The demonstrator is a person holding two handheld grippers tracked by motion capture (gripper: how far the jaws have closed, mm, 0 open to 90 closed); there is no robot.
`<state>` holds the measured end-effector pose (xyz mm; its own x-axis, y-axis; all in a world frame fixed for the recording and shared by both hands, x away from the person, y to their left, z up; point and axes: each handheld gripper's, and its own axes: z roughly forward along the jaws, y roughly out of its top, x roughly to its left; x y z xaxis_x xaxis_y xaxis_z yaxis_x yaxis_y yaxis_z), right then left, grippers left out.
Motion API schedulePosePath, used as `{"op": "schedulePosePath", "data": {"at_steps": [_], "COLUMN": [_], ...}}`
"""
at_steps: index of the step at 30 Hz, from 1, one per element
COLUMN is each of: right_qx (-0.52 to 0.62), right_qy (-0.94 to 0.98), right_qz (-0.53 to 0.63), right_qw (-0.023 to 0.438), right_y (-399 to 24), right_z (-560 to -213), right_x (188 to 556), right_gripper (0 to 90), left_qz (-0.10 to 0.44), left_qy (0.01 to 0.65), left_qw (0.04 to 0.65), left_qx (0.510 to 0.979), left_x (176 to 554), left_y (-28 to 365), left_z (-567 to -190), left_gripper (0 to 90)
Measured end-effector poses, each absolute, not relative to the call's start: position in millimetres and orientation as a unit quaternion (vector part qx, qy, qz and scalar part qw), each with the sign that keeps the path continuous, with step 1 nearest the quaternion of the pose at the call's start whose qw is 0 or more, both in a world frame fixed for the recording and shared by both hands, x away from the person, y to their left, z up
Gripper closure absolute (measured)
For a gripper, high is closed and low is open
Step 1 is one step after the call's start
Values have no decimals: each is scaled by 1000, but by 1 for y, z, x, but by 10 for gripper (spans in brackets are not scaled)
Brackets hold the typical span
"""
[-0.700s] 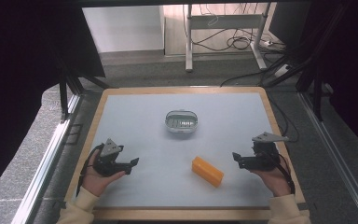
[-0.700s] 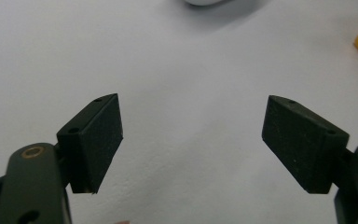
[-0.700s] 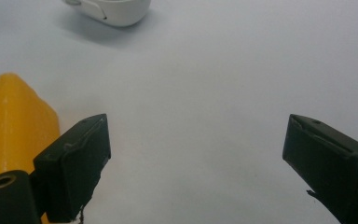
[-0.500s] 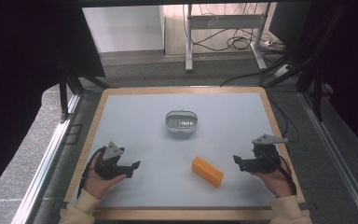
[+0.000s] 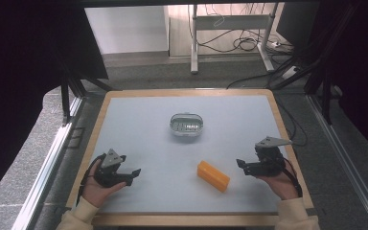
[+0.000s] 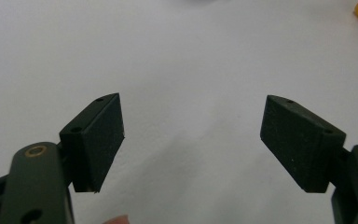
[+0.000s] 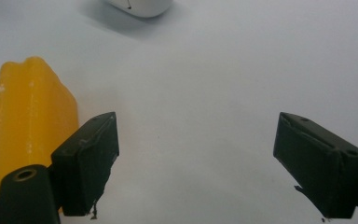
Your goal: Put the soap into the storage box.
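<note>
While both hands rest low at the worktop's near edge, the scene reads thus.
Right tool [image 5: 243,167]: jaws wide, nothing between them.
Left tool [image 5: 133,174]: jaws wide, empty too.
Orange block [image 5: 213,176]: flat on the worktop [image 5: 139,124], just beside the right tool, toward the middle; well apart from the left.
Long axis: slanted, running from far-left to near-right in the high view.
Nearer hand: the right, by judgement.
Count: one block, one oval dish [image 5: 187,124] farther back, two tools.

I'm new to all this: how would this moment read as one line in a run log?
left gripper: open, empty | right gripper: open, empty | orange block: on table, untouched | oval dish: behind block
</note>
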<state>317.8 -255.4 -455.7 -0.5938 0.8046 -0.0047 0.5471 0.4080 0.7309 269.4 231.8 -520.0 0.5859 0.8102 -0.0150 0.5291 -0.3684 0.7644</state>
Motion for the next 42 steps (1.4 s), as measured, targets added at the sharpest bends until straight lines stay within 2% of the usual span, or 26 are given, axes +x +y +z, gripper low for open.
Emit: {"op": "schedulePosePath", "data": {"at_steps": [5, 9, 42], "right_qx": [405, 397, 335], "right_qy": [825, 830, 857], "right_qz": [354, 353, 360], "right_qw": [171, 171, 154], "right_y": [-253, -251, -225], "right_z": [-458, -457, -429], "right_x": [324, 322, 313], "right_gripper": [155, 196, 230], "left_qz": [184, 183, 191], "left_qy": [419, 409, 400], "left_qw": [379, 375, 371], "left_qx": [805, 811, 816], "left_x": [266, 265, 266], "left_y": [235, 232, 228], "left_z": [-520, -521, -523], "left_gripper": [219, 211, 188]}}
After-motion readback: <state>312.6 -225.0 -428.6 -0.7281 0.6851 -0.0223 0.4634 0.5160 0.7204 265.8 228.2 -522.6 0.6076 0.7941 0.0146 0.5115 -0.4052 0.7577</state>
